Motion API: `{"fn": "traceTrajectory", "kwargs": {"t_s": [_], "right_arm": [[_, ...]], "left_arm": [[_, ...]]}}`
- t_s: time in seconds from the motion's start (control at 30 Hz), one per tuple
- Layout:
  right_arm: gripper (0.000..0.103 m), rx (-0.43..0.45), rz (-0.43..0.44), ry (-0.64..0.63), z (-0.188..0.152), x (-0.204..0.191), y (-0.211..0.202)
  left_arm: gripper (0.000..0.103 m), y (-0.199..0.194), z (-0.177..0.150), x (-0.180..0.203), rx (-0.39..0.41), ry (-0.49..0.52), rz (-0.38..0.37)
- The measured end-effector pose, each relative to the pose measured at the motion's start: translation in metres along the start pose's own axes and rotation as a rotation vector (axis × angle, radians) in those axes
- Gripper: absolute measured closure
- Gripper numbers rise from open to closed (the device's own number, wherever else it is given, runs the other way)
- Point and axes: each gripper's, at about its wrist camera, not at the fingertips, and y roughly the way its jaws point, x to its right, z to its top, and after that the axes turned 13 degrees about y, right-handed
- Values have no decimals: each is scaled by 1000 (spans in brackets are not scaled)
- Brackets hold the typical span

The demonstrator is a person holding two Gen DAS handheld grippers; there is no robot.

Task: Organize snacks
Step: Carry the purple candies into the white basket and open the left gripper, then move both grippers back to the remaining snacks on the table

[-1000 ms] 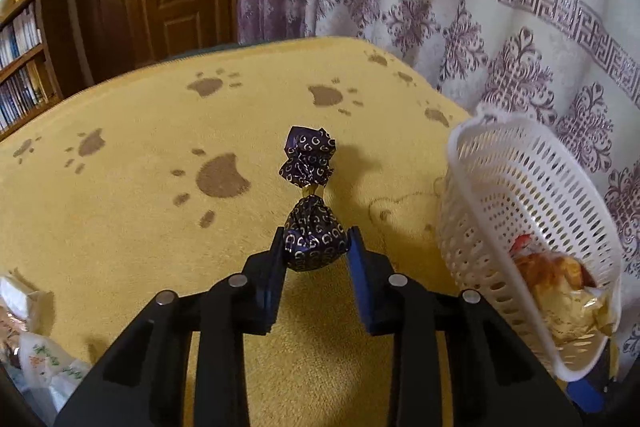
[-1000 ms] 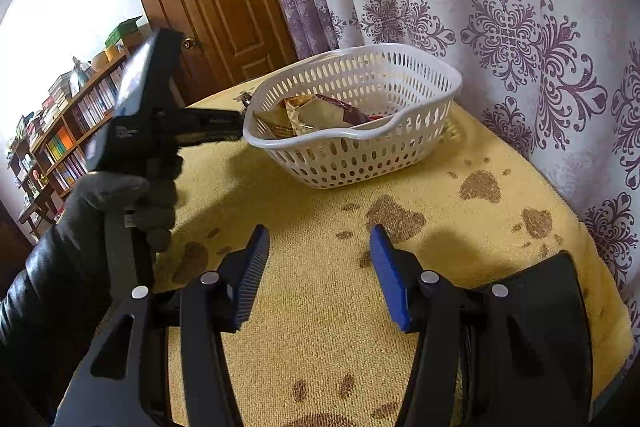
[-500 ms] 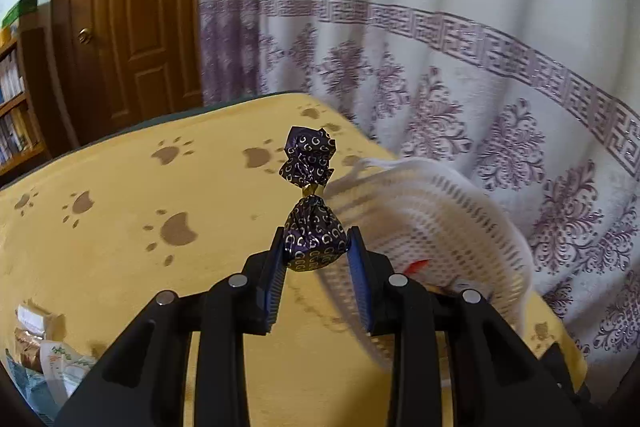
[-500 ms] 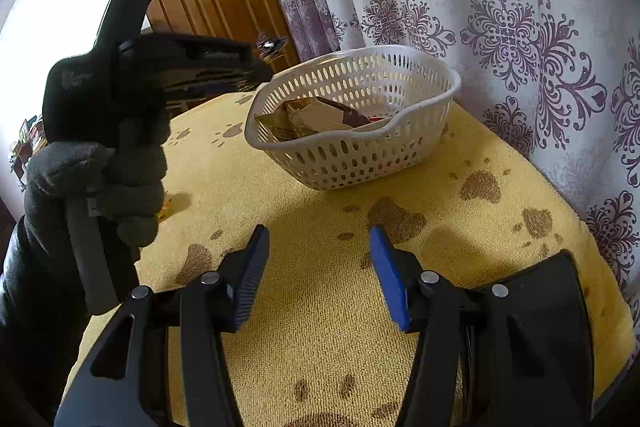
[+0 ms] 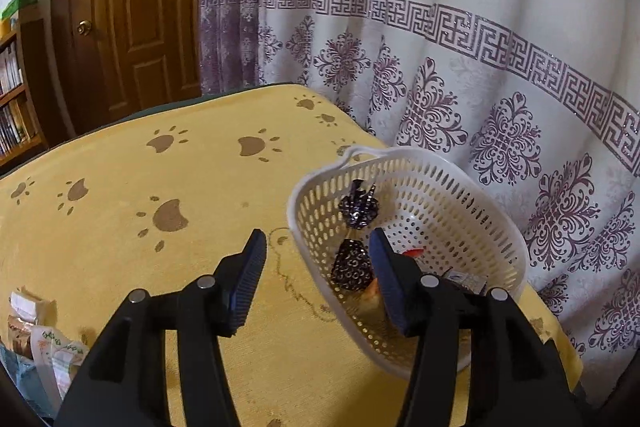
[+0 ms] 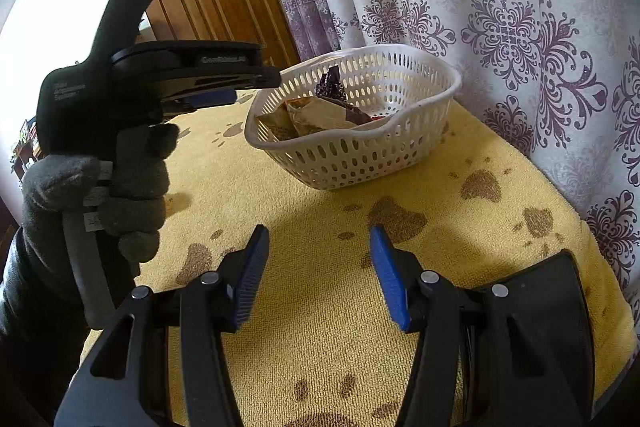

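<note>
My left gripper (image 5: 316, 267) is open and empty, held over the near rim of the white perforated basket (image 5: 472, 195). The dark purple wrapped candy (image 5: 354, 263) lies free inside the basket, close to the right finger. From the right wrist view the left gripper (image 6: 256, 83) reaches over the basket (image 6: 352, 163), where the candy (image 6: 330, 87) sits on other snack packets (image 6: 316, 115). My right gripper (image 6: 316, 267) is open and empty, low over the yellow tablecloth, well short of the basket.
The yellow paw-print tablecloth (image 5: 160, 187) covers the round table. Several loose snack packets (image 5: 36, 339) lie at its near left edge. A patterned curtain (image 5: 440, 67) hangs right behind the basket; a wooden door (image 5: 132, 7) and bookshelf stand at the left.
My left gripper carried the candy to the right over the basket, then opened; the candy dropped into the basket. My right gripper has stayed still and open.
</note>
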Motion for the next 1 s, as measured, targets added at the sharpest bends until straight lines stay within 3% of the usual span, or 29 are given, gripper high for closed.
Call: {"fn": "traceTrajectory", "kwargs": {"t_s": [0.33, 0.73, 1.0], "right_arm": [[49, -1, -2, -1, 0, 0, -1], [42, 1, -34, -3, -1, 0, 0], [42, -8, -71, -10, -1, -1, 4]], "left_arm": [[39, -18, -14, -10, -1, -41, 31], [25, -60, -37, -39, 13, -76, 169], [21, -98, -66, -86, 24, -171, 251]]}}
